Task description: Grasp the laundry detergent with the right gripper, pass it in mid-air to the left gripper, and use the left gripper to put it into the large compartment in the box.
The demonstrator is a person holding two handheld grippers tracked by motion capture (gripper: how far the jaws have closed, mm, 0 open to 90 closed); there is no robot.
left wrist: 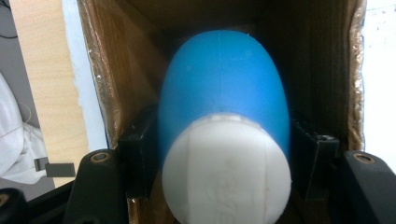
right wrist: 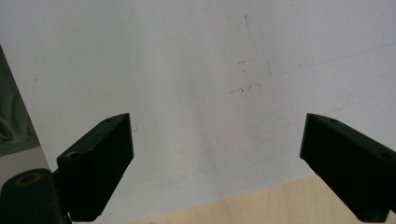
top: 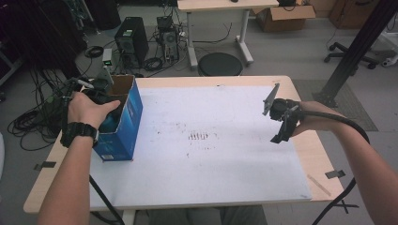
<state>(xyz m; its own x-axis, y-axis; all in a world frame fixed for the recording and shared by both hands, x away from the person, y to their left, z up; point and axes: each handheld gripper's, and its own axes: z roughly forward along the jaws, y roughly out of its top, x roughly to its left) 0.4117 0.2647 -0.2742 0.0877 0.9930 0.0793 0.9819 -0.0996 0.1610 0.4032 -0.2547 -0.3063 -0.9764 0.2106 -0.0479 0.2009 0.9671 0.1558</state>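
Pale wooden surface (top: 313, 154) under a white sheet (top: 211, 145) smudged with dark marks near the middle. Beyond it, grey floor with a computer tower (top: 131, 40), tangled cables, a round black stool seat (top: 219, 63), a second table and cardboard boxes at the far wall.

At the left edge of the surface, a blue cardboard box (top: 126, 124), upright and open at the top, brown inside. From the high view, contents masked by the left hand (top: 89, 110) reaching into the opening; left gripper (top: 101, 96) mostly buried there, hard to make out.

Seen along the left gripper (left wrist: 224, 154), a blue bottle (left wrist: 224, 88) with a white cap (left wrist: 226, 168) inside the box, cap toward the camera, bottom of the cap cut off by the frame. Black jaws pressed on either side of the bottle's body, clamped on it. Whether the bottle rests on the box floor: probably not tellable.

Right gripper (top: 281, 123) over the right part of the sheet, well apart from the box. Jaws spread wide, nothing between them, just white sheet and a strip of wood below (right wrist: 215, 140).
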